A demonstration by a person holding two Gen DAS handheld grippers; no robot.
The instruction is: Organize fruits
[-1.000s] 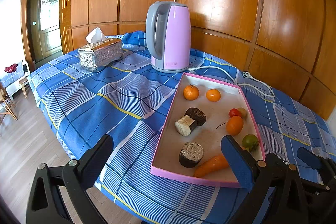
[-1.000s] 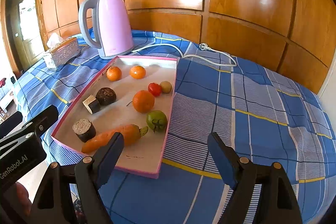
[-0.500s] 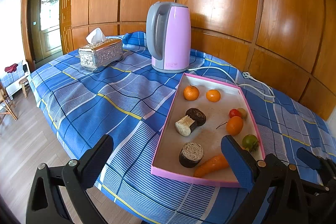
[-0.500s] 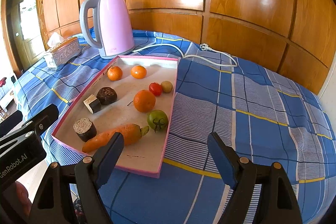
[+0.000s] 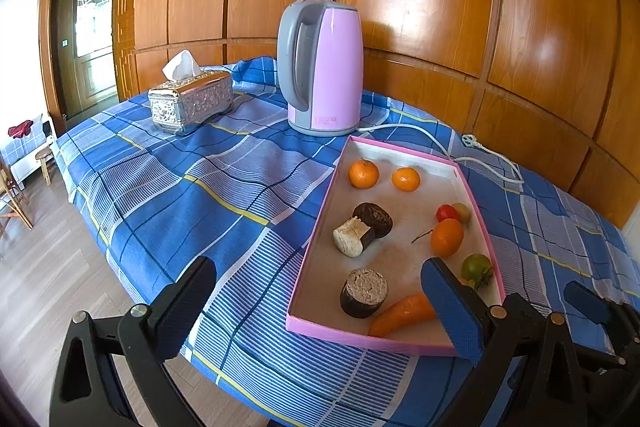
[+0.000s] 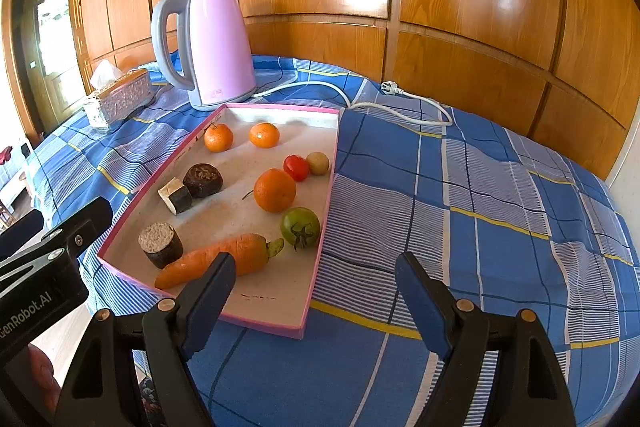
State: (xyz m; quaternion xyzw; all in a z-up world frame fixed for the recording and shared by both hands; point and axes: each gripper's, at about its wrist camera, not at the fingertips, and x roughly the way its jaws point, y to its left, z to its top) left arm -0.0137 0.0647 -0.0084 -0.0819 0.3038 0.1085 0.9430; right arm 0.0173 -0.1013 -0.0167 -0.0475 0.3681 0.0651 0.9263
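Observation:
A pink-rimmed tray (image 5: 316,263) (image 6: 324,215) lies on the blue checked tablecloth. It holds two small mandarins (image 6: 218,137), a larger orange (image 6: 275,190), a red tomato (image 6: 296,167), a small yellowish fruit (image 6: 318,163), a green tomato (image 6: 300,227), a carrot (image 6: 216,259) and three dark cut pieces (image 6: 161,245). My left gripper (image 5: 320,307) is open and empty at the tray's near left corner. My right gripper (image 6: 316,295) is open and empty above the tray's near right corner.
A pink electric kettle (image 5: 322,67) stands behind the tray, its white cord and plug (image 6: 390,89) trailing right. A silver tissue box (image 5: 191,101) sits at the far left. Wooden wall panels close the back. The table's near edge drops to the floor (image 5: 48,267).
Both grippers have stayed open and almost still. The right wrist view has shifted very slightly. Nothing on the tray has moved.

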